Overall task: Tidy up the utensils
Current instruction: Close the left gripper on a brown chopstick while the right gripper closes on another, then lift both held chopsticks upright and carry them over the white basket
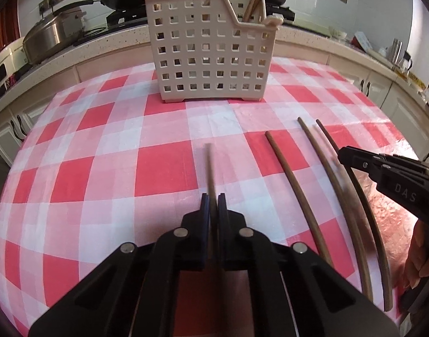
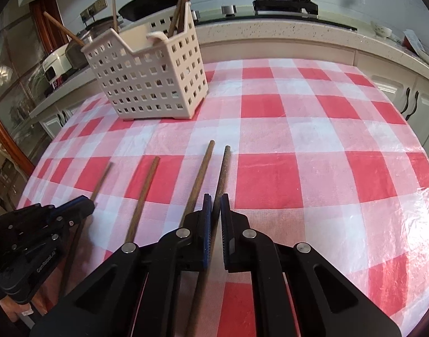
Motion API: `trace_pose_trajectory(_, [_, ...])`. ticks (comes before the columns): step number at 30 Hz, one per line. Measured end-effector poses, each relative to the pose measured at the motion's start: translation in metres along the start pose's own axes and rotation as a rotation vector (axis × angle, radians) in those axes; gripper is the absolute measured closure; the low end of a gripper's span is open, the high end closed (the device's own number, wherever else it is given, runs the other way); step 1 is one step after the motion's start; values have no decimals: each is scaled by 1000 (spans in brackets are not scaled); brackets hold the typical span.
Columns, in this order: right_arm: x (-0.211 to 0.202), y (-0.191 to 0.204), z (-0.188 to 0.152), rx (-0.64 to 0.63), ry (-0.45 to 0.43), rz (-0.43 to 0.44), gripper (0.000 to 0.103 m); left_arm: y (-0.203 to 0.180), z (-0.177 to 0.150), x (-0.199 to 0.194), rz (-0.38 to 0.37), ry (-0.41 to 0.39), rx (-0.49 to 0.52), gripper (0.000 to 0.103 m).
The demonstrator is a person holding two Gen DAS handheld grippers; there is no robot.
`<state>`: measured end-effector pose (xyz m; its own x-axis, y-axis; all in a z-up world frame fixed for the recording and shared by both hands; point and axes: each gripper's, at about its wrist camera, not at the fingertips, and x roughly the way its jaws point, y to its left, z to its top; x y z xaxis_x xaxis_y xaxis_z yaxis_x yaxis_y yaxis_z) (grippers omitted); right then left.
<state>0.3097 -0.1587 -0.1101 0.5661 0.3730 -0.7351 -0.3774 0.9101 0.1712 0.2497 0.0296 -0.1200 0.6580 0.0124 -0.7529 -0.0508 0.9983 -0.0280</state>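
Observation:
A white perforated utensil basket [image 1: 211, 47] stands at the far side of the red-checked table, with several brown chopsticks standing in it; it also shows in the right wrist view [image 2: 150, 81]. My left gripper [image 1: 213, 200] is shut on a brown chopstick [image 1: 210, 165] that points toward the basket. Three more chopsticks [image 1: 296, 191] lie on the cloth to its right. My right gripper [image 2: 216, 202] is shut on the rightmost chopstick [image 2: 224, 168], with another chopstick [image 2: 202, 174] lying just left of it. The left gripper also shows in the right wrist view [image 2: 85, 206].
The table carries a red and white checked cloth [image 1: 164, 168] under clear plastic. Behind it runs a kitchen counter [image 1: 110, 39] with a wok, a pot, an electric pan and small jars. White cabinets stand below the counter.

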Motion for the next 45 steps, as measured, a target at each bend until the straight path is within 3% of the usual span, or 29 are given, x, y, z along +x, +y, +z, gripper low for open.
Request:
trace_pose_trajectory(10, [-59, 19, 12, -25, -147, 52, 97, 1, 14, -70, -35, -185, -15, 98])
trace_pose_trajectory(21, [-146, 54, 26, -135, -359, 135, 97, 7, 32, -148, -108, -404, -18, 98])
trace_pose_trajectory(32, [-172, 74, 55, -200, -455, 140, 98, 0, 64, -186, -120, -537, 35, 98])
trace_pose_trajectory(45, [-176, 86, 128, -256, -530, 137, 98, 11, 138, -201, -117, -611, 51, 98])
